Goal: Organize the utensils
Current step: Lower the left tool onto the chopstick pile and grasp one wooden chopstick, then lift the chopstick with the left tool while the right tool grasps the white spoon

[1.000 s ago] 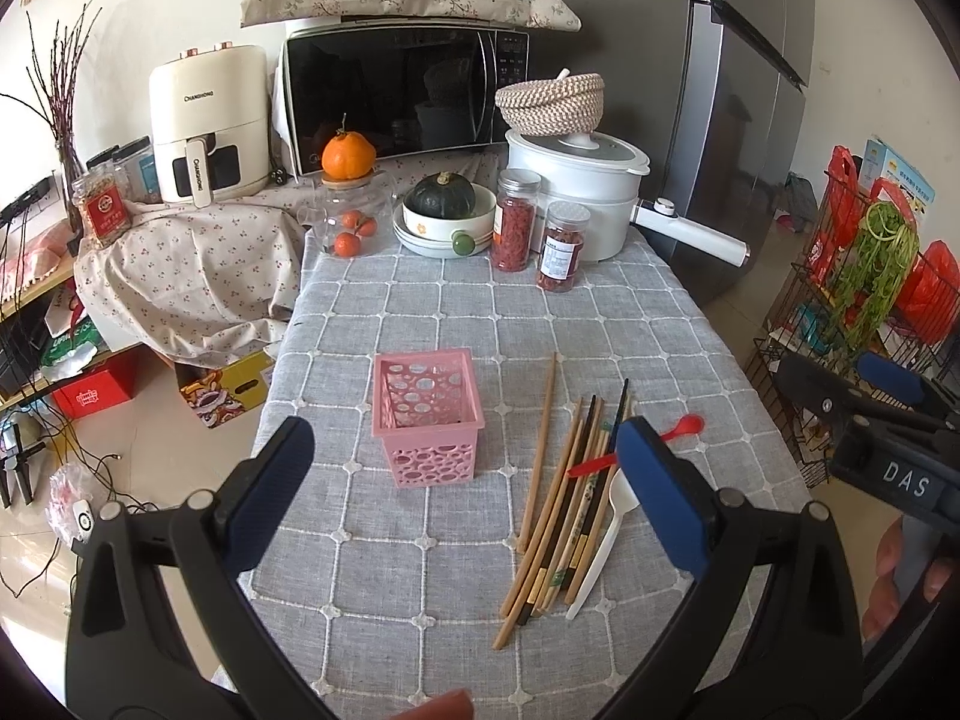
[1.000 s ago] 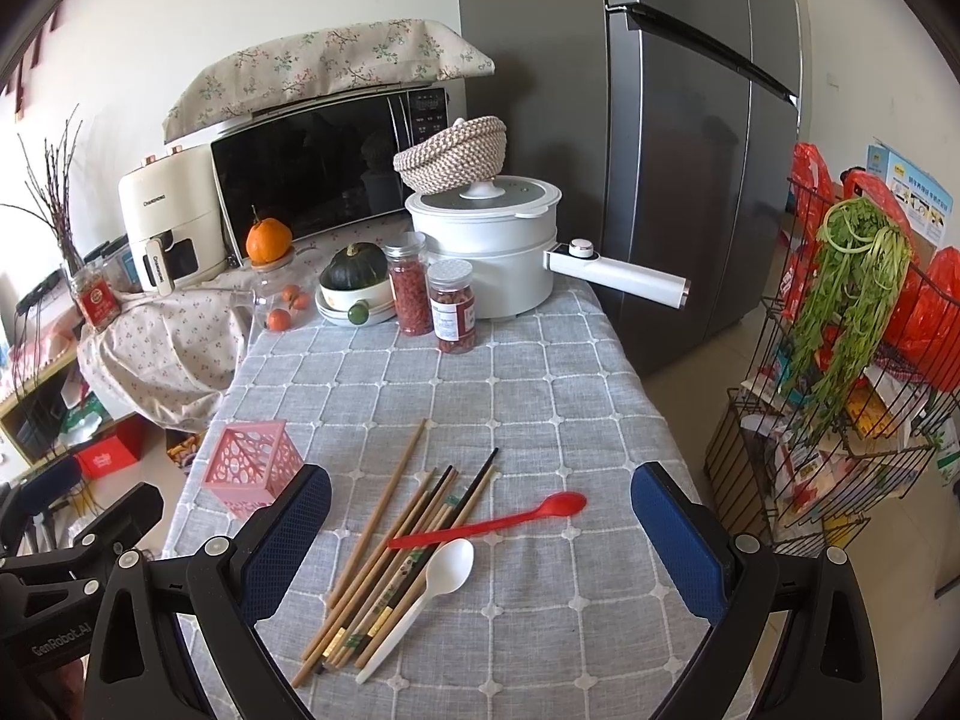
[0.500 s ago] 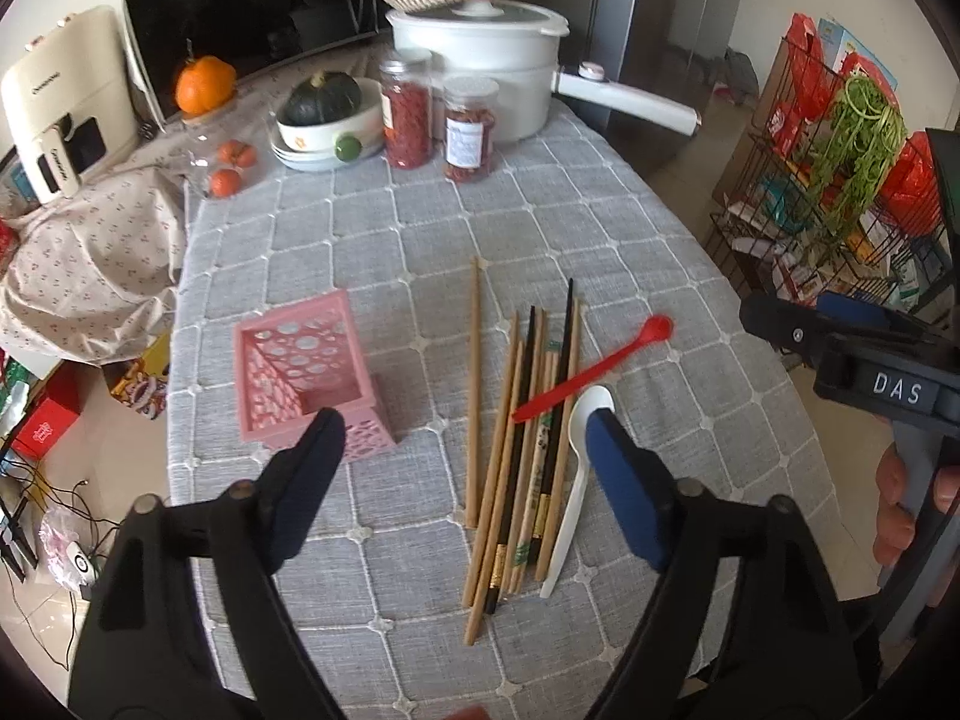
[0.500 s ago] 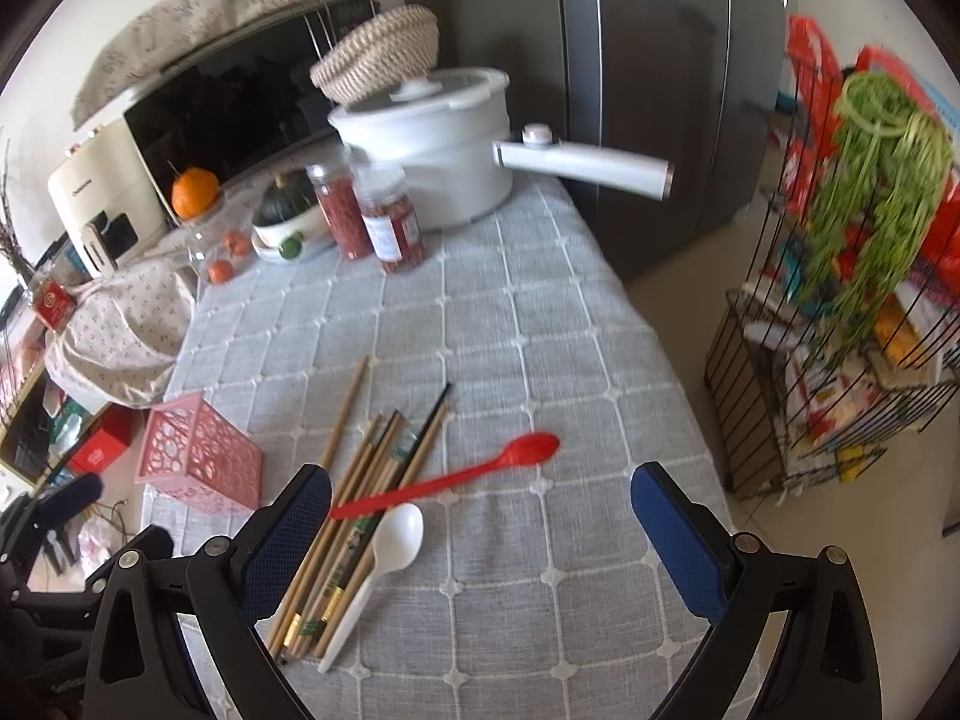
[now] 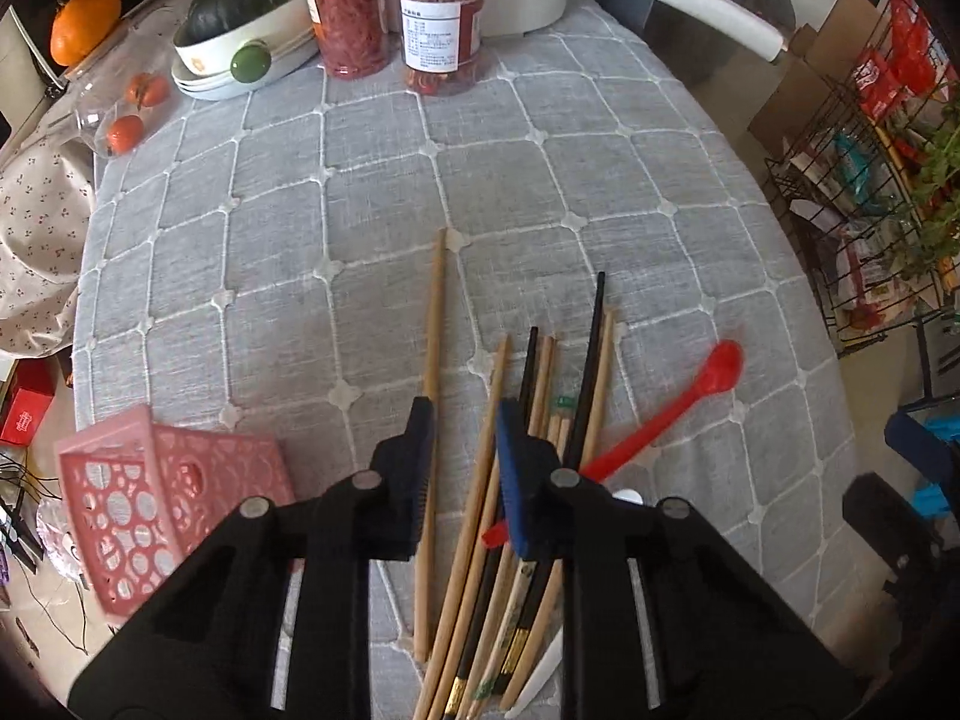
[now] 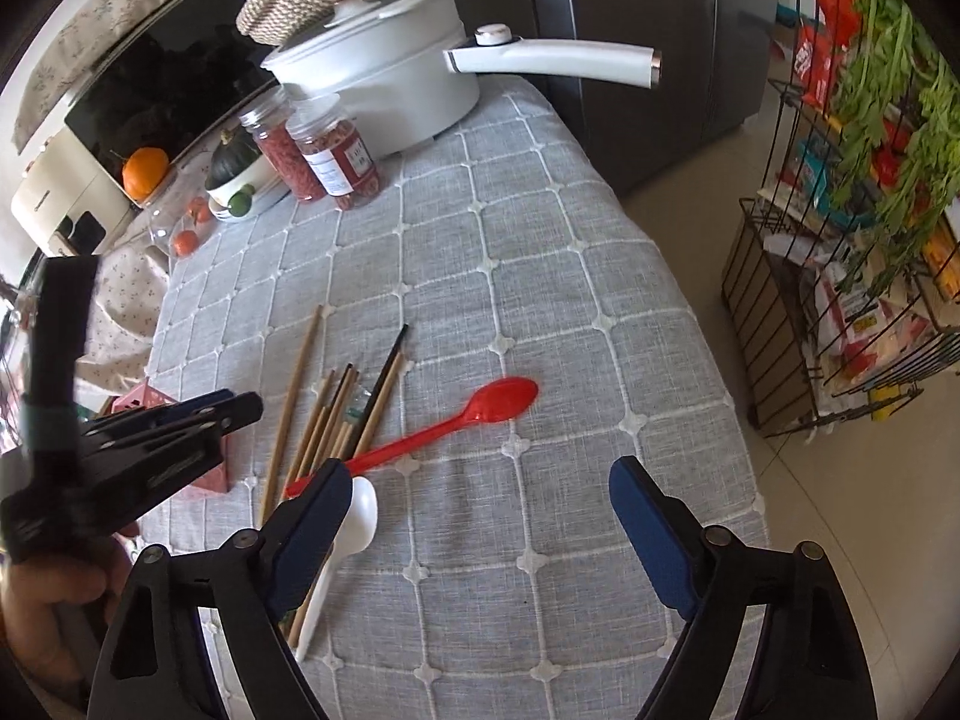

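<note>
Several wooden and black chopsticks [image 5: 540,420] lie in a loose bundle on the grey checked tablecloth [image 5: 372,192], with a red spoon [image 5: 690,396] across them and a white spoon [image 6: 354,522] beside them. My left gripper [image 5: 462,432] is low over the bundle, its jaws narrowed to a small gap around the left chopsticks; it also shows in the right wrist view [image 6: 234,408]. A pink perforated basket [image 5: 162,498] stands to its left. My right gripper [image 6: 480,516] is open and empty, hovering near the red spoon [image 6: 444,426].
At the table's far end stand two red-filled jars [image 5: 396,12], a bowl with a green squash [image 5: 240,6], a white pot with a long handle [image 6: 420,84] and an orange [image 5: 84,30]. A wire rack with groceries [image 6: 852,210] stands right of the table edge.
My left gripper has dropped down onto the chopstick bundle and its jaws have closed from wide open to a narrow gap. My right gripper has moved lower and closer to the red spoon, still open.
</note>
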`<state>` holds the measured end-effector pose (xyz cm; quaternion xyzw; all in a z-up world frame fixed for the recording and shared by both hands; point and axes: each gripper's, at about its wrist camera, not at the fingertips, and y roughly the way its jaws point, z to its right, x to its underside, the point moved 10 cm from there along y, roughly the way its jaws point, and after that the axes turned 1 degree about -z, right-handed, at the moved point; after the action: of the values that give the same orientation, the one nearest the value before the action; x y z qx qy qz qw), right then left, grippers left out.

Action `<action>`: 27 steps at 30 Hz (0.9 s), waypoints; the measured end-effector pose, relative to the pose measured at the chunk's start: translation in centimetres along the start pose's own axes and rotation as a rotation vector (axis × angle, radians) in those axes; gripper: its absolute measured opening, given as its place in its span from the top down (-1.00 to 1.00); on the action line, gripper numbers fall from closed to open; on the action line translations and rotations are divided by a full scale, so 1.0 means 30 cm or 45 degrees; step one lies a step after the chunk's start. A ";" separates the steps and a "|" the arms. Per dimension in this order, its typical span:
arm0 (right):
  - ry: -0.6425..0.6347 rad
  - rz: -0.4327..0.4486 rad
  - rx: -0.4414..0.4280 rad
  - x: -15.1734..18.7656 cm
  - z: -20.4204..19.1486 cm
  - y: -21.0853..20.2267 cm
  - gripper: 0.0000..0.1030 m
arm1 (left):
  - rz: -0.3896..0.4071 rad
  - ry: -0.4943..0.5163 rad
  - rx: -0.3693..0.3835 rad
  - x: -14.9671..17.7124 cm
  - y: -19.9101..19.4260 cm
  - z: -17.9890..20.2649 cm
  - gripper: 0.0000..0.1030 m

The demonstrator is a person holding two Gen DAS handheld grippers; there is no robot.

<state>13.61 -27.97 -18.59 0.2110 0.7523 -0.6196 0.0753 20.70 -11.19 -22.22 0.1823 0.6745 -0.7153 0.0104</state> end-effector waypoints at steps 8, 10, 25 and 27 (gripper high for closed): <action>0.003 -0.033 -0.014 0.005 0.005 0.026 -0.66 | -0.080 -0.010 -0.146 -0.018 0.143 -0.053 0.66; 0.002 -0.036 -0.015 0.007 0.006 0.030 -0.66 | -0.069 0.006 -0.161 -0.019 0.151 -0.054 0.67; 0.000 -0.126 -0.103 0.059 -0.050 0.107 -0.65 | 0.132 0.166 -0.083 0.035 -0.098 0.013 0.86; -0.005 -0.154 -0.127 0.072 -0.069 0.127 -0.62 | 0.197 0.210 -0.085 0.053 -0.160 0.027 0.86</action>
<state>13.54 -24.95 -22.36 0.1599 0.7934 -0.5852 0.0499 17.77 -11.18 -18.01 0.2915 0.6804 -0.6721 0.0162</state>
